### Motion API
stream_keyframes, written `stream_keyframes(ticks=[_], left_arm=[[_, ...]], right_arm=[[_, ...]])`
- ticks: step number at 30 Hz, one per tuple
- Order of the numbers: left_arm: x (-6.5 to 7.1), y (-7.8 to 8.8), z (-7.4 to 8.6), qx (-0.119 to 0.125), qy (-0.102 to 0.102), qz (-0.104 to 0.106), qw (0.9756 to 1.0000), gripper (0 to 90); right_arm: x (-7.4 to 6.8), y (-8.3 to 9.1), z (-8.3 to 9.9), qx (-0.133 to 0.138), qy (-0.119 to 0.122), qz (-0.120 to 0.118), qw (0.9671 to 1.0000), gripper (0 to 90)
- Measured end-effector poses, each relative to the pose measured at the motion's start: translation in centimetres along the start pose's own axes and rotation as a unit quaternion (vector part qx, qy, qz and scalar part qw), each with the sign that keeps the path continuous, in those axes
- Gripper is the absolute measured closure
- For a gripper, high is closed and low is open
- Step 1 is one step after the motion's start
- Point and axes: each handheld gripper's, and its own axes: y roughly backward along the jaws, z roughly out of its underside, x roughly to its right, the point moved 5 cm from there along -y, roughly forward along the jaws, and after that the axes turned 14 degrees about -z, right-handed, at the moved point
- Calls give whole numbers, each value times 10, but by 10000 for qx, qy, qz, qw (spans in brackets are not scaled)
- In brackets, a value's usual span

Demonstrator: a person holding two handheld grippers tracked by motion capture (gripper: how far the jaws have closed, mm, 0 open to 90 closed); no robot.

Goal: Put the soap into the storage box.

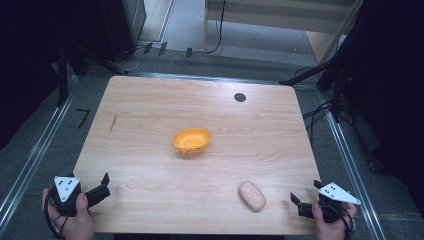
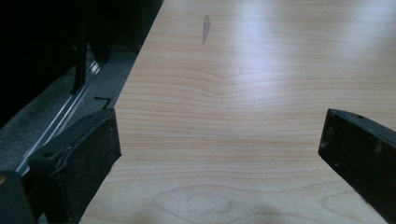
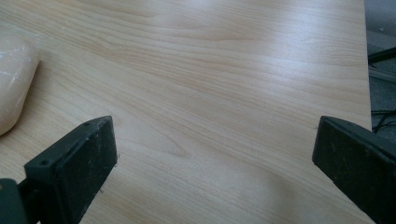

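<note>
Bread roll (image 1: 251, 195) near right claw (image 1: 305, 194), wide apart; high view adds orange bowl (image 1: 191, 141); left claw (image 1: 104, 187) released.

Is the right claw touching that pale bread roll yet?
Apart. The high view shows bare table between the right claw and the bread roll; the right gripper view shows open jaws with nothing between them.

Pale oval lump (image 3: 14, 84) cut off by the frame edge, just left of the right gripper (image 3: 215, 154); far side unseen, material too blurred to tell.
</note>
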Motion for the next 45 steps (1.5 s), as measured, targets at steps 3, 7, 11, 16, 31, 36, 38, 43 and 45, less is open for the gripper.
stream_keyframes(ticks=[3, 7, 11, 16, 31, 36, 38, 43, 45], left_arm=[[1, 1, 0, 33, -47, -18, 10000, 0], [1, 1, 0, 46, -46, 45, 10000, 0], [2, 0, 0, 32, -49, 47, 10000, 0], [3, 0, 0, 21, -96, 66, 9999, 0], [3, -1, 0, -20, -106, 59, 9999, 0], [3, -1, 0, -19, -104, 67, 9999, 0], [3, -1, 0, -23, -111, 73, 9999, 0], [3, -1, 0, -35, -126, 45, 9999, 0], [4, -1, 0, -33, -121, 38, 9999, 0]], right_arm=[[0, 0, 0, 37, 26, 49, 10000, 3], [-2, -1, 0, 26, -68, 8, 10000, 10], [-5, -4, 0, -157, 50, 16, 9999, 71], [-13, -10, 1, -623, 184, -139, 9978, 60], [-35, -17, -23, -1371, 80, -458, 9895, 74], [-40, -20, -28, -1585, -73, -477, 9862, 74], [-41, -21, -30, -1610, -116, -495, 9856, 74], [-49, -25, -34, -1665, -109, -567, 9843, 74], [-53, -28, -36, -1692, -72, -599, 9837, 74]])
